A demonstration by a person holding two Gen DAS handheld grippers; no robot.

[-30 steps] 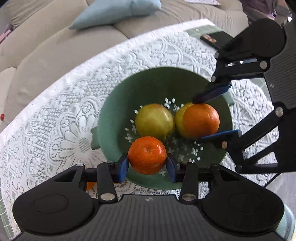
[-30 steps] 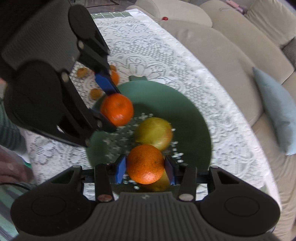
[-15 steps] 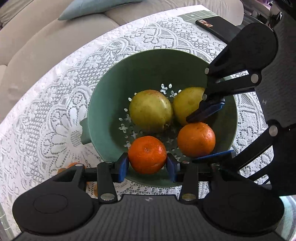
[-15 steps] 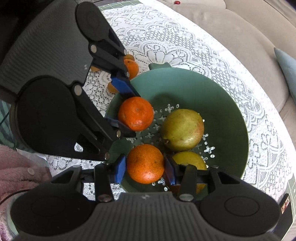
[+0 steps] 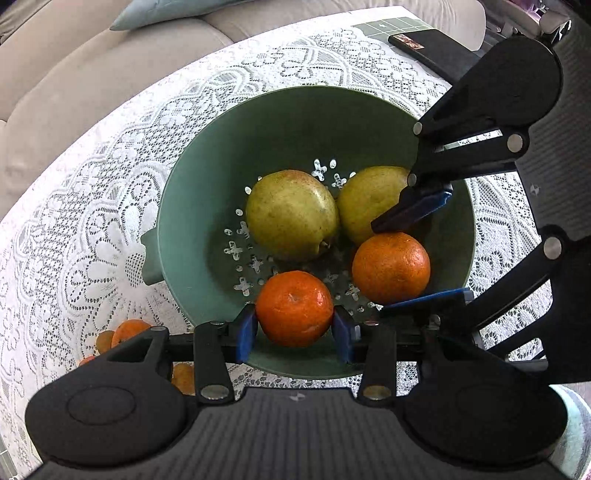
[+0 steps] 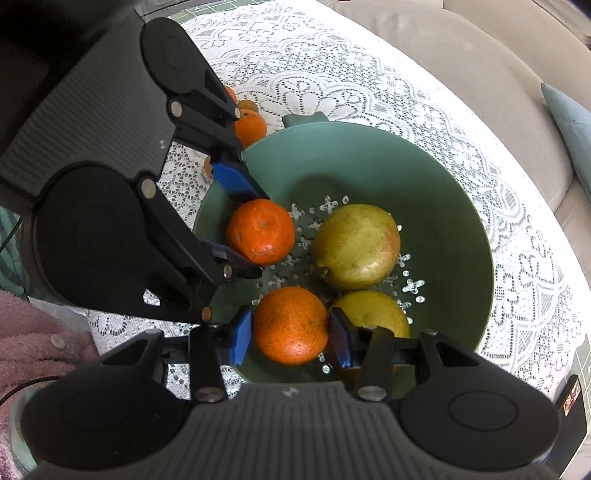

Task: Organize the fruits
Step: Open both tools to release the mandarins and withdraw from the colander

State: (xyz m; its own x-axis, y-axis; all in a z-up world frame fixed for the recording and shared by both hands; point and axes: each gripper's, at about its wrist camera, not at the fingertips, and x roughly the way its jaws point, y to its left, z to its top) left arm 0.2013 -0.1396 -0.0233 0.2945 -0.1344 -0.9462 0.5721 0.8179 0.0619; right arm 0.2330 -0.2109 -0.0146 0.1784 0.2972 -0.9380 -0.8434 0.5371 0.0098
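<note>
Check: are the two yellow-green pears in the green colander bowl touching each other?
Touching. The left wrist view shows the left pear pressed against the right pear, with no gap where they meet, inside the green colander bowl.

Two oranges (image 5: 294, 308) (image 5: 390, 267) and two pears (image 5: 291, 215) (image 5: 369, 201) sit in one green bowl (image 5: 207, 206). Outside it on the lace-covered surface (image 5: 92, 221) lie a few more small orange fruits (image 6: 250, 127), perhaps four, though they are partly hidden. Two grippers (image 5: 294, 328) (image 6: 290, 338), one blue cushion (image 5: 166, 11) and one dark flat object (image 5: 428, 50) are about.
</note>
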